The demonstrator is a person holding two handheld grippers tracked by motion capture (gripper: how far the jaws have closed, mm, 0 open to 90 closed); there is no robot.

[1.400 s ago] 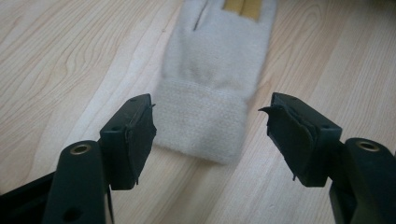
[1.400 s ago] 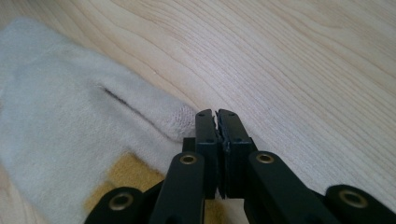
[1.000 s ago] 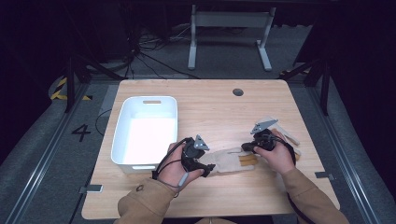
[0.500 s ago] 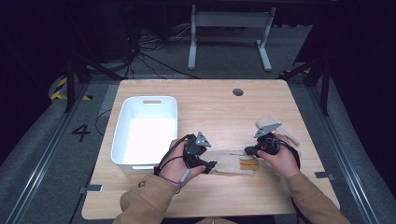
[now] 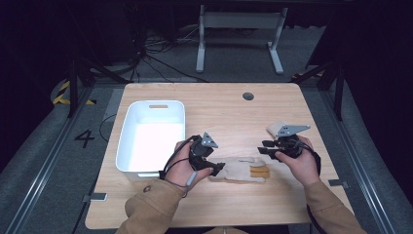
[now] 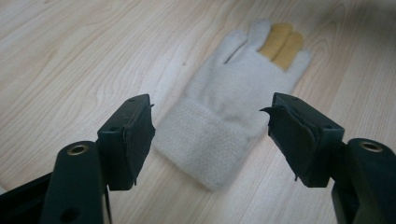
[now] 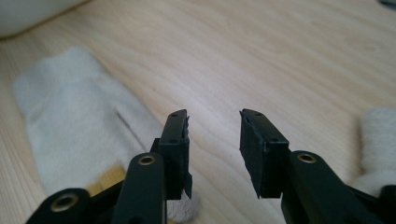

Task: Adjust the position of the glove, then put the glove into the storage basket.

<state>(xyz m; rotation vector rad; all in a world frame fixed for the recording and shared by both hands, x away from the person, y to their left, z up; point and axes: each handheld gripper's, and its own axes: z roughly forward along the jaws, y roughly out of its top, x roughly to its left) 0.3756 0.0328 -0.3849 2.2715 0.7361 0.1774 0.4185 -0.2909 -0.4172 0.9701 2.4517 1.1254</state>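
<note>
Right tool (image 5: 265,150) just opened off glove (image 5: 242,170), left tool (image 5: 217,168) apart, white bin (image 5: 127,148) bare.

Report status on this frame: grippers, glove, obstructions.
Left gripper open, jaws straddling the cuff of the glove, not pressing. Right gripper just opened, nothing between its jaws. Glove flat on table. White bin off to the side, nothing blocking.

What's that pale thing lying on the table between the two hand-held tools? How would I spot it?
On the wooden table, right of the white bin, a knitted glove lies flat near the front edge between the person's two hands. It is cream with a ribbed cuff, and two mustard-yellow fingertips set it apart from the second pale knit piece lying nearby.
</note>
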